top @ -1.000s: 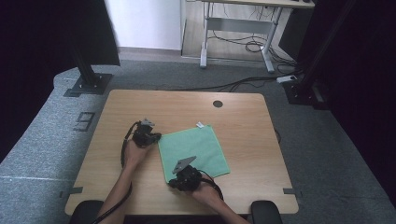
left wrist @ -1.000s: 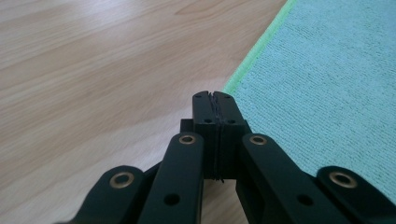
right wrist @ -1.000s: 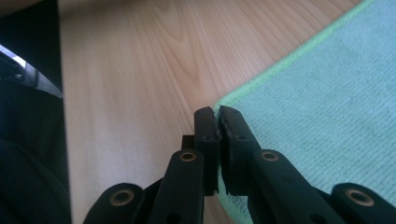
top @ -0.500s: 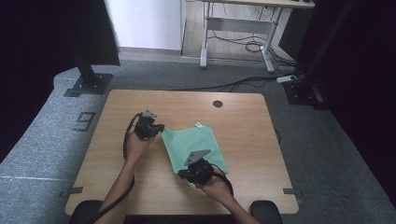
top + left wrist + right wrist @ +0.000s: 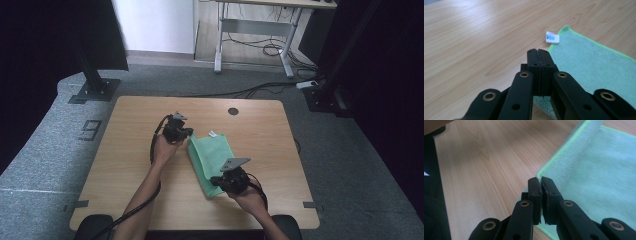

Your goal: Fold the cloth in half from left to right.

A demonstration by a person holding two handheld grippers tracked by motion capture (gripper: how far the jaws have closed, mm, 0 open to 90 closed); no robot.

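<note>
Green cloth (image 5: 212,160) near the table's (image 5: 125,165) middle, long axis running from far edge to near edge. Left gripper (image 5: 186,134) pinches its far-left corner, right gripper (image 5: 216,181) its near-left corner; both clamped on the cloth's left edge, lifted for folding rightward.

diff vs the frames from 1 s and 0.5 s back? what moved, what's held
Both grippers carried the cloth's left edge up and rightward across it: the left gripper at the far corner, the right gripper at the near one. The cloth went from a flat square to a narrower, half-folded strip. Both were already shut on the cloth and stay so. The table and the cloth's right side with the white tag stayed put.
</note>
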